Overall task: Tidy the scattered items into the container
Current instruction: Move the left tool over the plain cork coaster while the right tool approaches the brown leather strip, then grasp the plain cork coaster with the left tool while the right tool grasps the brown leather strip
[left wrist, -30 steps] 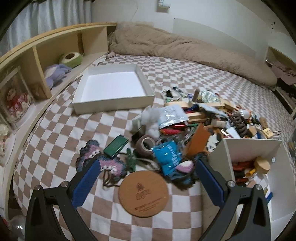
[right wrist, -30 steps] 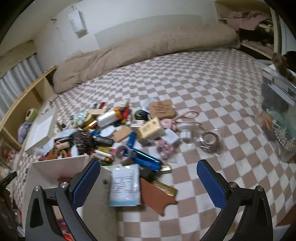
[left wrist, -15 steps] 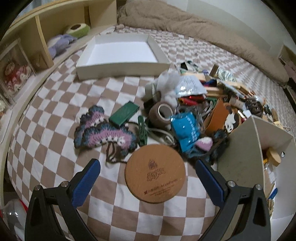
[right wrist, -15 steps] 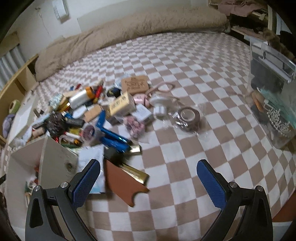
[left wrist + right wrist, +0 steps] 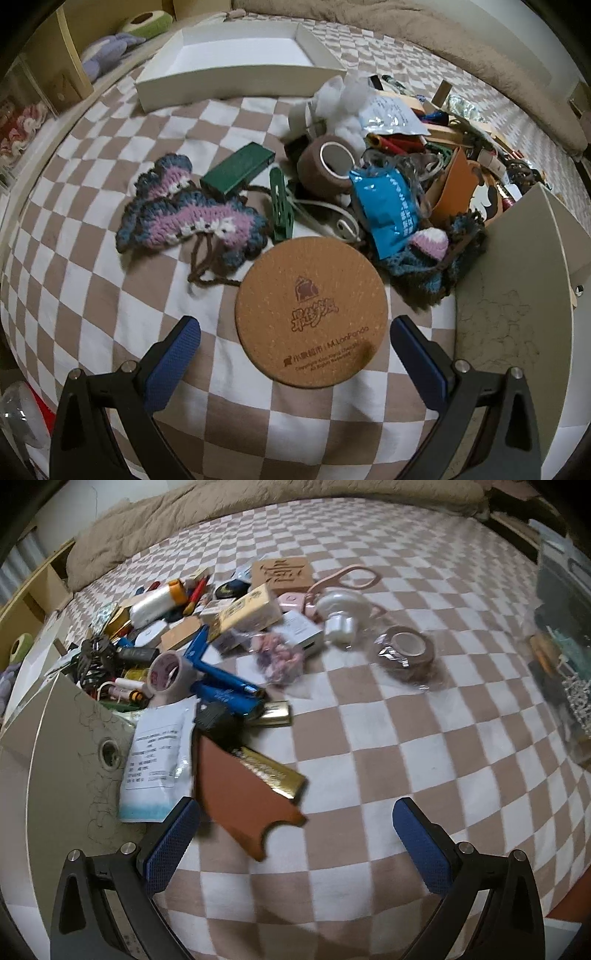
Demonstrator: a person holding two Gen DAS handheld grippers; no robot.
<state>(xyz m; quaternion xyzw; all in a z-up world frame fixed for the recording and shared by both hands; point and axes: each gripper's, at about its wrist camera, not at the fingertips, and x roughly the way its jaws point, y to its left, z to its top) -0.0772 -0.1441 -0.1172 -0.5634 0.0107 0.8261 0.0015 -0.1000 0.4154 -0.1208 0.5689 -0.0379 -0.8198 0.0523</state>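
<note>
My left gripper (image 5: 295, 347) is open and empty, low over the checkered bed, with a round cork coaster (image 5: 312, 312) lying between its fingers. A crocheted purple piece (image 5: 188, 218), a green box (image 5: 238, 171), a brown tape roll (image 5: 327, 166) and a blue packet (image 5: 386, 210) lie just beyond it. The white container's wall (image 5: 517, 280) stands at the right. My right gripper (image 5: 295, 830) is open and empty above a brown leather sleeve (image 5: 243, 794) and a white packet (image 5: 159, 753). The container's wall (image 5: 70, 753) is at its left.
A shallow white box lid (image 5: 236, 66) lies at the back left beside a wooden shelf (image 5: 70, 74). A pile of small items (image 5: 221, 613) covers the bed's middle, with a wrapped tape roll (image 5: 406, 651). A clear plastic bin (image 5: 565, 657) stands at the right. A brown duvet (image 5: 258, 502) lies behind.
Both grippers have moved down and forward toward the bed. The cork coaster now sits between the left fingers, and the brown sleeve sits close before the right gripper.
</note>
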